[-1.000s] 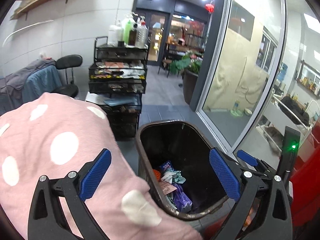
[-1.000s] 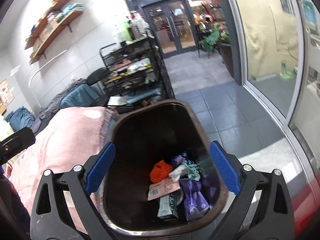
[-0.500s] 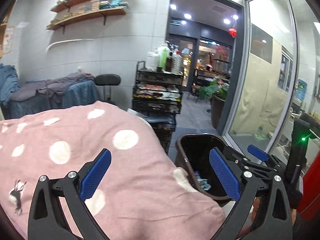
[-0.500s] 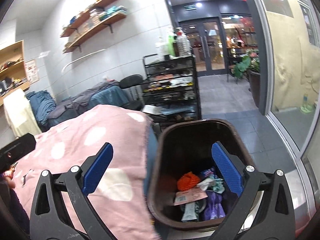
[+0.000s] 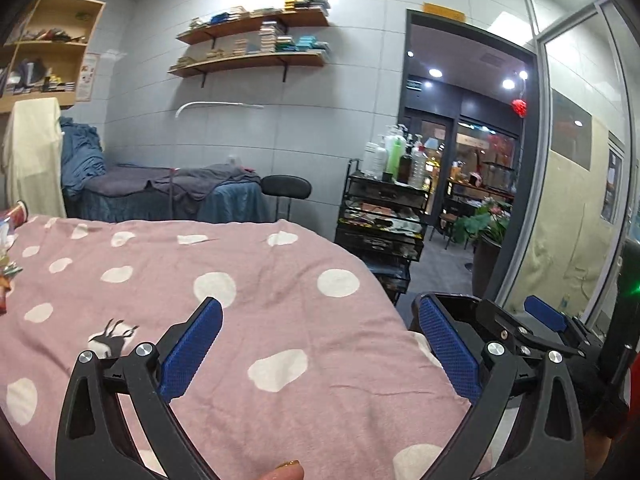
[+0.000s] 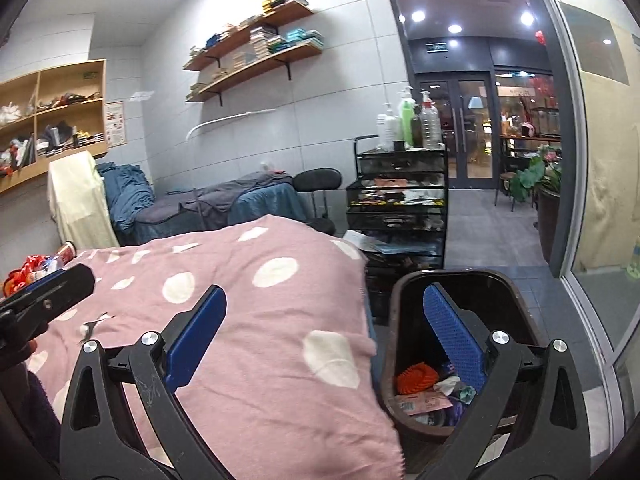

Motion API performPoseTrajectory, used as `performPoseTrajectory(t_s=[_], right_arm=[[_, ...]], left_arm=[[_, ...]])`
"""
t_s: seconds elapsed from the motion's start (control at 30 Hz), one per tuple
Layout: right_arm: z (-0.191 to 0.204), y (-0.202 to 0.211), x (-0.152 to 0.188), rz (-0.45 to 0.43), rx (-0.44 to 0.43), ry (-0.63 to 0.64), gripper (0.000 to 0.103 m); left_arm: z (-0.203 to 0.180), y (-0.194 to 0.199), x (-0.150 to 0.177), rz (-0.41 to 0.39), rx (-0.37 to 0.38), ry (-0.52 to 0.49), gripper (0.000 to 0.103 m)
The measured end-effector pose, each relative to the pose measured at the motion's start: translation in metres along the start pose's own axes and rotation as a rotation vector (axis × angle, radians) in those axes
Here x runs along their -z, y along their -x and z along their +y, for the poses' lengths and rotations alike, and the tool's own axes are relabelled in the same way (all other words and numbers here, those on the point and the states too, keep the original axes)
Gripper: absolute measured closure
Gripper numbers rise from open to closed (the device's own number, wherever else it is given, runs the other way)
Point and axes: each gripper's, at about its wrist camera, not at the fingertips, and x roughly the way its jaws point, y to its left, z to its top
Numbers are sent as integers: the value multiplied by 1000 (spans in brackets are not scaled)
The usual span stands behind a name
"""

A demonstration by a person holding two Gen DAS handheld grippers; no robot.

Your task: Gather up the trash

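While both grippers gape, pink blanket (image 6: 256, 320) flanks bin (image 6: 516, 304).

Matt fuzzy cloth blanket (image 5: 280, 320)

Each hand-held gripper, left (image 5: 320, 360) and right (image 6: 326, 338), has a black plastic frame with triangular cut-outs in its two arms. Round silver screws sit at the joints, and each finger carries a long blue pad (image 5: 190, 354) with a fine knurled texture. The right frame shows pale scratches near its left screw, and a green light (image 5: 630, 290) glows on a black upright part at the right edge of the left wrist view.
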Motion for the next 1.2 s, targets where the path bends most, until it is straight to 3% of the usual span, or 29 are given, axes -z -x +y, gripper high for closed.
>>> performPoseTrajectory(t_s=[0.17,1.2], right_arm=[[18,14,5,-22,-23,36,6],[27,19,9,-27,-45,20,6]], left_arm=[[8,14,4,-34,-77,-8,5],[18,33,9,-82,-92,18,5]])
